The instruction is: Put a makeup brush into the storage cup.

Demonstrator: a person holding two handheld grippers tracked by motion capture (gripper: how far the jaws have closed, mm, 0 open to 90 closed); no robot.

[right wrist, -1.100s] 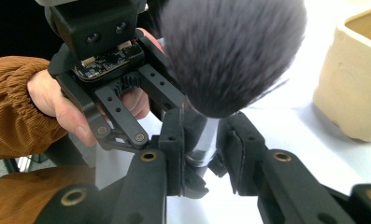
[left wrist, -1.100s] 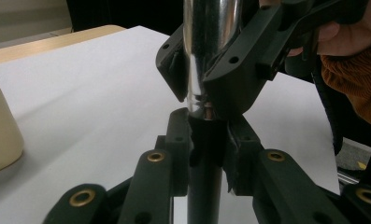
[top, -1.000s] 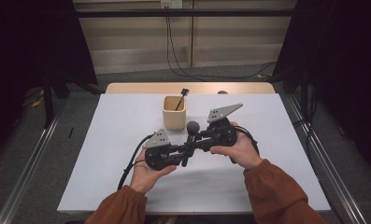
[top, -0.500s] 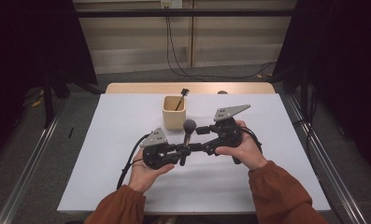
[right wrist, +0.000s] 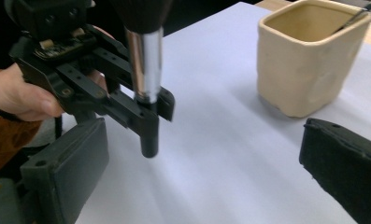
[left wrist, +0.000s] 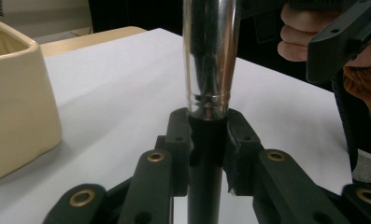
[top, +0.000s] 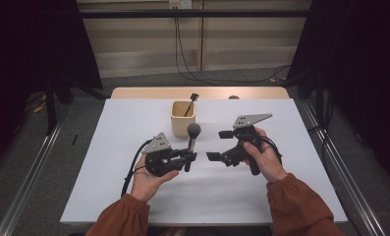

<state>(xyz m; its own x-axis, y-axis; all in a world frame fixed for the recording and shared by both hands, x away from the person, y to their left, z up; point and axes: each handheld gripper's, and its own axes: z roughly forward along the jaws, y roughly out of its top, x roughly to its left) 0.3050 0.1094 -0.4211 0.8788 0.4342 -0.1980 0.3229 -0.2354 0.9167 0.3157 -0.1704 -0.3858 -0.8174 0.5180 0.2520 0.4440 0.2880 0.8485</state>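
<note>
A makeup brush (top: 192,138) with a black handle, silver ferrule (left wrist: 210,56) and dark head stands upright above the white table (top: 109,162). My left gripper (top: 188,158) is shut on its black handle, the jaws clamped just below the ferrule (right wrist: 146,70). To its right my right gripper (top: 219,145) is open; its jaws have just been opening and its pads (right wrist: 66,172) touch nothing. The brush stands a short way in front of them. A cream cup (top: 182,120) sits behind the brush, with another thin brush (top: 190,104) leaning in it.
The cup (left wrist: 15,102) is close to the left gripper's left side and stands ahead right of the right gripper (right wrist: 309,60). Bare white tabletop lies in front of both hands. A wooden edge (top: 148,92) runs along the table's back.
The right gripper, which was closed near the brush handle beside the left gripper, has opened wide and drawn off to the right. The left gripper still holds the brush upright.
</note>
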